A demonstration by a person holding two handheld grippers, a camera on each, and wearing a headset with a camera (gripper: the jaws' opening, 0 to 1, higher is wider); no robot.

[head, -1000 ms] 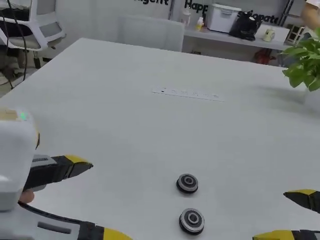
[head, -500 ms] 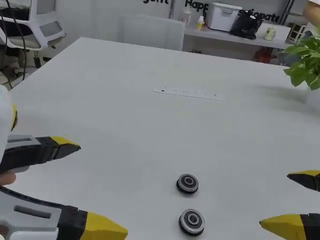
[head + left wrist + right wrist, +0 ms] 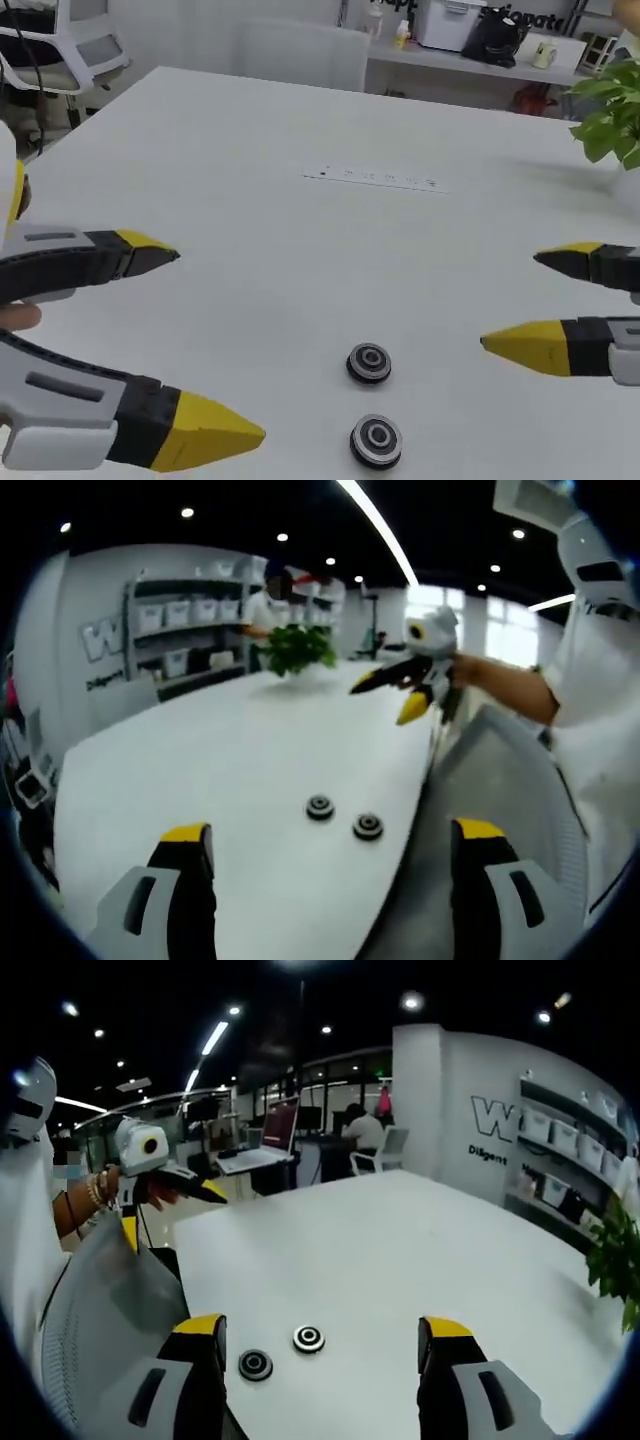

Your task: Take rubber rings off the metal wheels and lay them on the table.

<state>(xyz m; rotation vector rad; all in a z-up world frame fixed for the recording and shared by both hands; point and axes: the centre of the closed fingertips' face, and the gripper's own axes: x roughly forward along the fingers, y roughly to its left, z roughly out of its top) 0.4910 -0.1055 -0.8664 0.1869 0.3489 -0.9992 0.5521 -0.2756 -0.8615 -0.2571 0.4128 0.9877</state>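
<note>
Metal, two pieces: the far wheel (image 3: 369, 363) and the near wheel (image 3: 377, 440) lie flat on the pale grey table (image 3: 250, 150), close together but not touching, towards the person's edge and a little right of the middle of the head view. Each carries a dark rubber ring (image 3: 351, 366) seated around its rim.

Tool one, the left gripper (image 3: 220, 345): black jaws with yellow tips, spread wide, nothing between them. It is held over the table to the left of the wheels and well apart from both. In the left gripper view its jaws rise on either side of the two wheels, which lie ahead near the table edge.

Tool two, the right gripper (image 3: 508, 300): same build, jaws parted wide and empty. It is held over the table to the right of the wheels, clear of both. In the right gripper view both wheels lie between its jaws, low on the table.

Other contents:
- A thin white strip (image 3: 370, 178) lies flat at mid-table.
- A green plant (image 3: 612, 120) stands at the right edge.
- A white chair (image 3: 300, 55) sits at the far side.
- A shelf (image 3: 470, 65) with a white box (image 3: 447, 25) stands behind.
</note>
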